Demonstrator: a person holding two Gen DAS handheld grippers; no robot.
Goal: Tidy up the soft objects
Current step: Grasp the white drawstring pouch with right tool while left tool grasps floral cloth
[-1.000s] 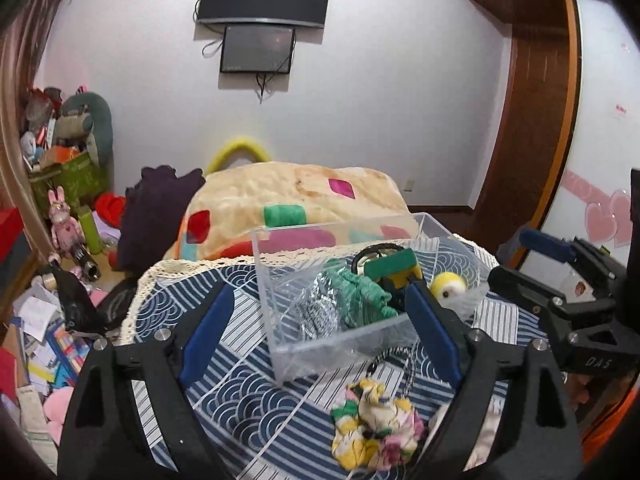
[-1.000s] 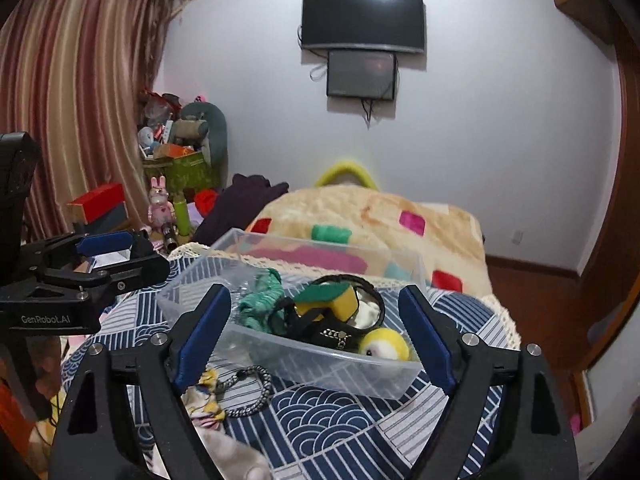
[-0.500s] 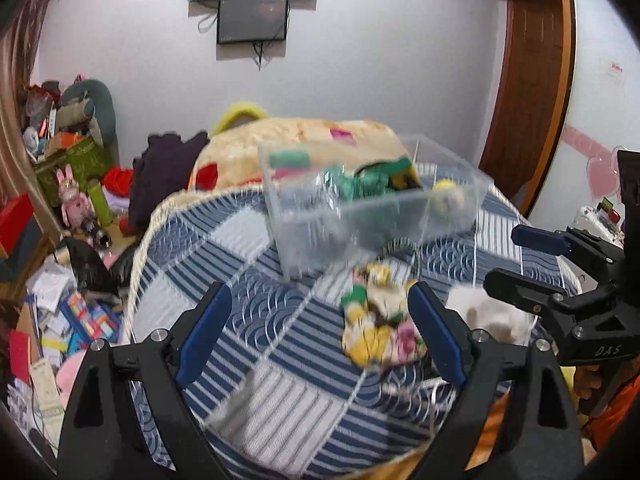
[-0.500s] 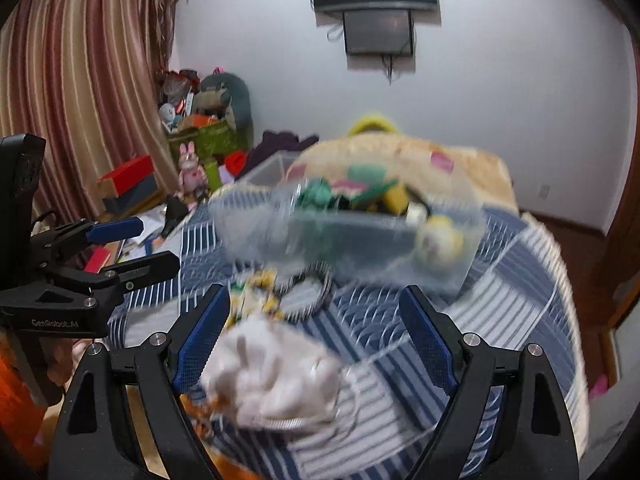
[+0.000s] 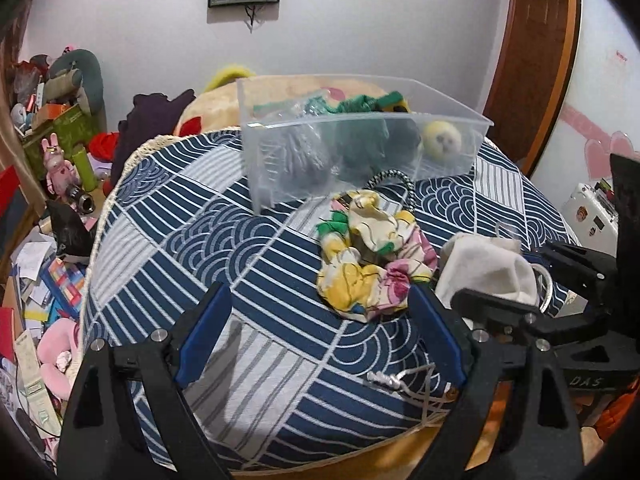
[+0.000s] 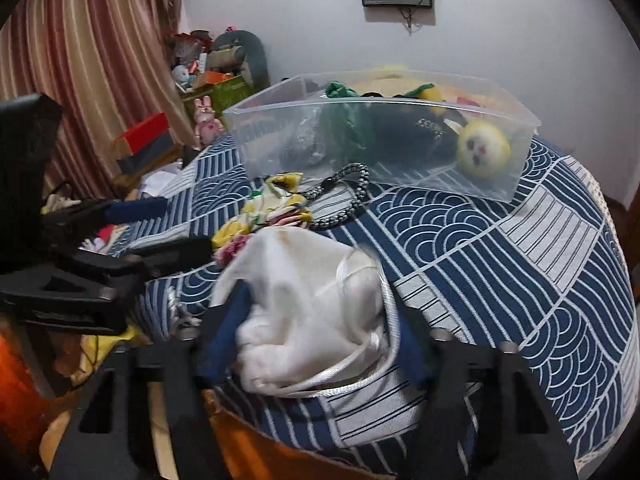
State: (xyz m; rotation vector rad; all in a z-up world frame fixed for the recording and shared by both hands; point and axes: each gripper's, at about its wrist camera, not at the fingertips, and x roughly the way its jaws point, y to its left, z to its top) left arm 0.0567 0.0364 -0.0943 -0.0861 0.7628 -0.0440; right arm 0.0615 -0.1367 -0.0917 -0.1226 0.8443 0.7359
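Note:
A white drawstring pouch (image 6: 308, 304) lies near the front edge of the blue patterned tablecloth (image 6: 500, 264). My right gripper (image 6: 316, 332) straddles it, jaws open around it; it also shows in the left wrist view (image 5: 488, 268). A floral scrunchie (image 5: 372, 264) and a black-and-white cord bracelet (image 5: 394, 180) lie in front of a clear plastic bin (image 5: 360, 140) holding soft items and a yellow plush ball (image 5: 442, 140). My left gripper (image 5: 320, 332) is open and empty, left of the scrunchie.
A small silver cord piece (image 5: 384, 380) lies near the cloth's front edge. The floor at left is cluttered with toys and papers (image 5: 36, 264). A blanket-covered bed (image 5: 208, 108) lies behind the table. A wooden door (image 5: 528, 52) is at the right.
Both grippers have pulled back and dipped toward the table's front. My right gripper has come down around the white pouch. The bin now looks farther away.

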